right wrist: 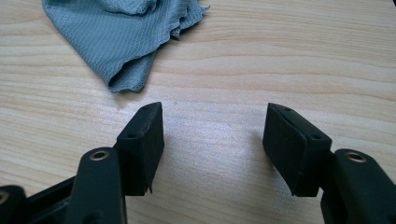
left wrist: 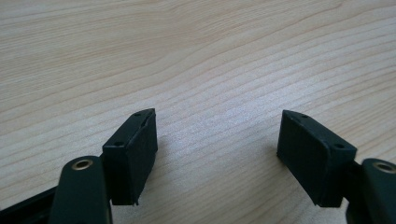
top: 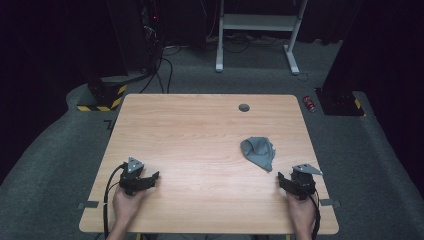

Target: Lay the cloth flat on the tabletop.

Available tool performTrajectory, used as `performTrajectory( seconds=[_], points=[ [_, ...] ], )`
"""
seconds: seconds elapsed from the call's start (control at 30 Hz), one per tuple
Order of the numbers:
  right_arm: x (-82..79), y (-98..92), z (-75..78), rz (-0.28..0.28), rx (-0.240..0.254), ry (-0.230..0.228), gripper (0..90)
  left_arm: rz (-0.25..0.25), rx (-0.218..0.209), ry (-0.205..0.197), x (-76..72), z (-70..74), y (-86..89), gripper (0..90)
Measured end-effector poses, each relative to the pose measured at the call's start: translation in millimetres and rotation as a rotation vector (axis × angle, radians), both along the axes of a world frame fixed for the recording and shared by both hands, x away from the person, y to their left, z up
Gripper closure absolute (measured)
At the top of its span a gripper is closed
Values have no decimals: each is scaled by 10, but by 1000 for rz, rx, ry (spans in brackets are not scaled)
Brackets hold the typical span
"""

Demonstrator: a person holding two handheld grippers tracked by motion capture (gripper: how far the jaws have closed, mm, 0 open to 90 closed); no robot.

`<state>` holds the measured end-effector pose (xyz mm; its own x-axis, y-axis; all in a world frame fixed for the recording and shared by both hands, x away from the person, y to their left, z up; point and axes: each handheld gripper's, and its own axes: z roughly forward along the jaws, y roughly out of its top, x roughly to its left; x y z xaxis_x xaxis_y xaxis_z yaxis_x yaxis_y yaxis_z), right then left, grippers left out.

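Nothing is yet grasped: the crumpled grey cloth (top: pixel 258 152) lies untouched at eleven o'clock of the right gripper (top: pixel 283 178); both the right and left gripper (top: pixel 154 176) are held wide open, empty, on the counter (top: pixel 200 135)

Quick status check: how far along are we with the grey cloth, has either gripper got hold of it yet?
Nothing looks done yet: the grey cloth lies crumpled on the table, untouched. In hand: both grippers rest near the table's near edge with jaws open and empty; the right gripper sits just short of the cloth's corner, while the left gripper faces bare wood. Left to do: probably reaching in, gripping the cloth and handling it.
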<state>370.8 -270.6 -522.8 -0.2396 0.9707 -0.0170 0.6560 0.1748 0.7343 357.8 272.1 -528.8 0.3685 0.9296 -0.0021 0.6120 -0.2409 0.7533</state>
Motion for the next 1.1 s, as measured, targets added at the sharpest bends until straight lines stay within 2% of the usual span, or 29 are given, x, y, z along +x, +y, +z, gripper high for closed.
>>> performTrajectory(
  seconds=[0.43, 0.57, 0.73, 0.83, 0.97, 1.1],
  points=[
    [0, 1, 0, 3, -1, -1, 393, -1, 2, 2, 0, 1, 1, 292],
    [-5, 4, 3, -6, 0, -7, 465, -1, 1, 2, 0, 1, 1, 292],
    [-10, 21, 11, -15, 0, -2, 488, -1, 1, 2, 0, 1, 1, 291],
    [-13, 44, 27, -8, 7, 2, 501, -1, 1, 2, 0, 1, 1, 291],
    [11, 100, 83, 25, 48, -23, 501, -1, 0, 2, 0, 1, 1, 291],
    [35, 158, 124, 45, 40, -32, 498, -1, 1, 3, 0, 2, 1, 291]
  ],
)
